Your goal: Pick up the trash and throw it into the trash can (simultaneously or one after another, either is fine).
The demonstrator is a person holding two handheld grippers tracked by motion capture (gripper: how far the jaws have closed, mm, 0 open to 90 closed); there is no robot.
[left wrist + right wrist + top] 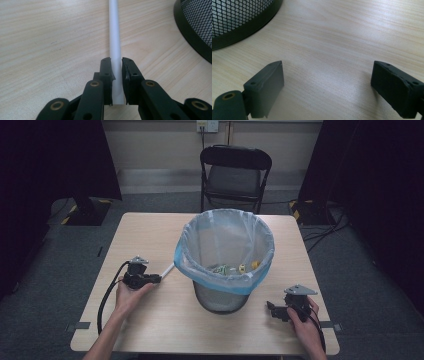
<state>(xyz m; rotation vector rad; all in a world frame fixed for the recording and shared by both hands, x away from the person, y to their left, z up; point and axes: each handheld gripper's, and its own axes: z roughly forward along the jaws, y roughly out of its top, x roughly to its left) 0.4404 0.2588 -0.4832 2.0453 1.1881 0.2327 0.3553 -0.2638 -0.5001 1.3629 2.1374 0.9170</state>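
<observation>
Left gripper view has the left gripper (116, 65) clamped on the near end of a white straw (115, 37), which lies flat on the wooden table (50, 50) and runs away from the jaws, its far part passing just beside the black base of the wire bin (193, 32). From the high view, the straw (167, 269) pokes out toward the blue bag (200, 265) lining the bin, whose rim stands well above the tabletop. The right gripper (327, 82) rests low over bare wood with its jaws spread wide and nothing between them. Since the grip sits right at the tip, I'd say the long free end will swing easily, so the lift should be slow and straight up, high enough to clear the bag's rim before moving across. Tilting the straw tip-down over the opening would probably let it drop in cleanly, and the pinch should hold until it is well inside
</observation>
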